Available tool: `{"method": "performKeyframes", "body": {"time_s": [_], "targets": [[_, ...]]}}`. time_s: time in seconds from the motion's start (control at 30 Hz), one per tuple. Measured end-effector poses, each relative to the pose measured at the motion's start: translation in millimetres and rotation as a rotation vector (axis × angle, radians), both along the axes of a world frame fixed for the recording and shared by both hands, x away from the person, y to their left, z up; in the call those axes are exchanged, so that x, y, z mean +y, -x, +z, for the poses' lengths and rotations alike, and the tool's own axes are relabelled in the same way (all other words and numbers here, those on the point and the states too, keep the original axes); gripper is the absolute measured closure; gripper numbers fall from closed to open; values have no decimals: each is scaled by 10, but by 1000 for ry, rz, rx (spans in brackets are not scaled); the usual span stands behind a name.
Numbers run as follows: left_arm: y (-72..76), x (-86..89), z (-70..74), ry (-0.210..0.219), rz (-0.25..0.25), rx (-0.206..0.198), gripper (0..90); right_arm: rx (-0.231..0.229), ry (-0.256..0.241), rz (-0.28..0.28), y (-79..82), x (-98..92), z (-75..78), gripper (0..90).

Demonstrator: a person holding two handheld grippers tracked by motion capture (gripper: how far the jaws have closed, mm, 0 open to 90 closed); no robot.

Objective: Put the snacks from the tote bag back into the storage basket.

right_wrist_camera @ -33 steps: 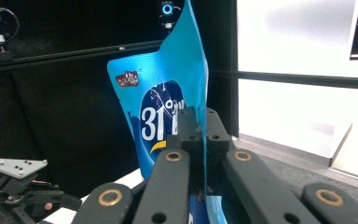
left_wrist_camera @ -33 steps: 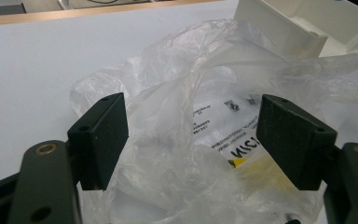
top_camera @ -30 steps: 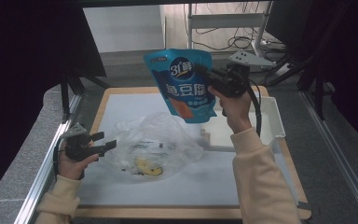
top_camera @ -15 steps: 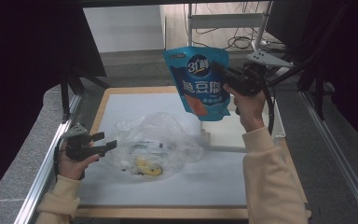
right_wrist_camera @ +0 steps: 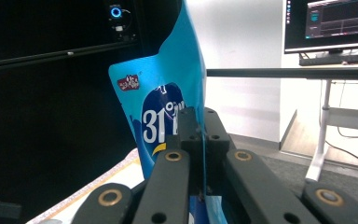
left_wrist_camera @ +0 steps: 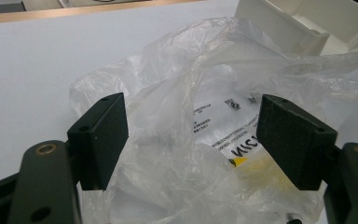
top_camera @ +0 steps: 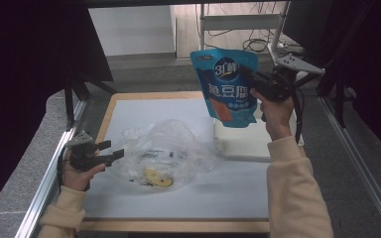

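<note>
Right gripper (top_camera: 252, 79) up high over the table's far right, jaws clamped flat on the edge of a blue pouch (top_camera: 226, 84). Pouch hangs upright in the air, above a white tray (top_camera: 248, 144). In the right gripper view the pouch (right_wrist_camera: 168, 107) is pinched between the closed jaws.

Left gripper (top_camera: 113, 150) low at the left of the white mat (top_camera: 139, 111), jaws wide apart, gripping nothing. Its tips sit at the edge of a crumpled clear bag (top_camera: 166, 153); something yellow inside. Bag (left_wrist_camera: 200, 116) bulges between the open jaws.
</note>
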State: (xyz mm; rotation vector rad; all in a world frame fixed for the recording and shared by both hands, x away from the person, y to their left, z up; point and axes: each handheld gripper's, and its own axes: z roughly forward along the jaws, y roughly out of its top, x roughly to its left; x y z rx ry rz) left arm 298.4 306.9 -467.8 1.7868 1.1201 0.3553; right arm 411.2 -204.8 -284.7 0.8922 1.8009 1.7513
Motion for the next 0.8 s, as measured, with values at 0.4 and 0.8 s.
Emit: {"method": "performKeyframes", "body": {"time_s": [0.4,0.8], "targets": [[3,-3,1,-2,1,1,253,21,2,-42,-51,-148,-116,890],[1,-2,-5,-6,0,4,252,60,9,-72,-182,-225,-364,890]]}}
